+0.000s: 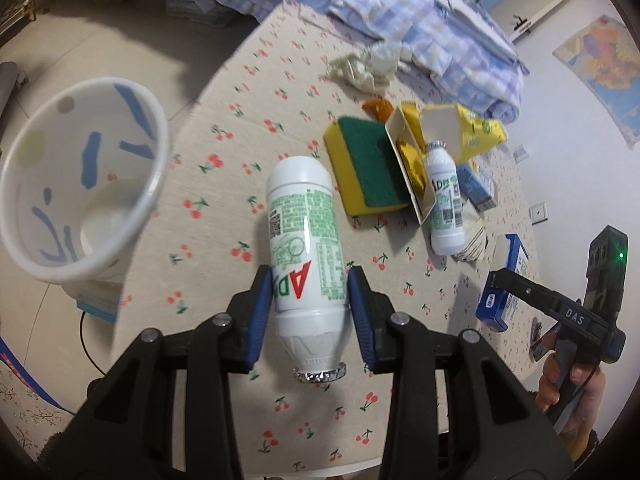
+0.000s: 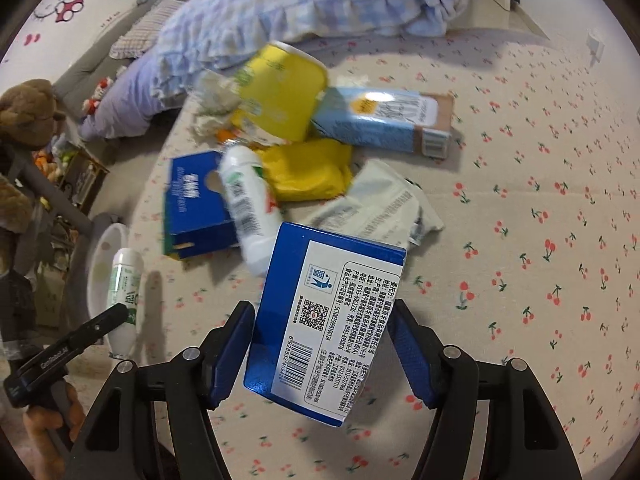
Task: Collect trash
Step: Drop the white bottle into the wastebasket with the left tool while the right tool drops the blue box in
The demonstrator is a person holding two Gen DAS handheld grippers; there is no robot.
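Note:
My left gripper (image 1: 308,312) is shut on a white drink bottle with green print (image 1: 306,240), held cap toward me above the cherry-print bed cover, right of a white waste bin (image 1: 80,176). My right gripper (image 2: 322,344) is shut on a blue and white carton (image 2: 324,320), lifted above the cover. Both show in the other view: the bottle (image 2: 126,292) over the bin (image 2: 100,264), the carton (image 1: 500,304) at the right.
A trash pile lies on the cover: a second white bottle (image 2: 250,204), a blue box (image 2: 196,204), yellow packaging (image 2: 280,92), a light blue carton (image 2: 384,124), a white wrapper (image 2: 380,208), a sponge (image 1: 368,164), crumpled tissue (image 1: 368,66). A folded blanket (image 1: 400,8) lies behind.

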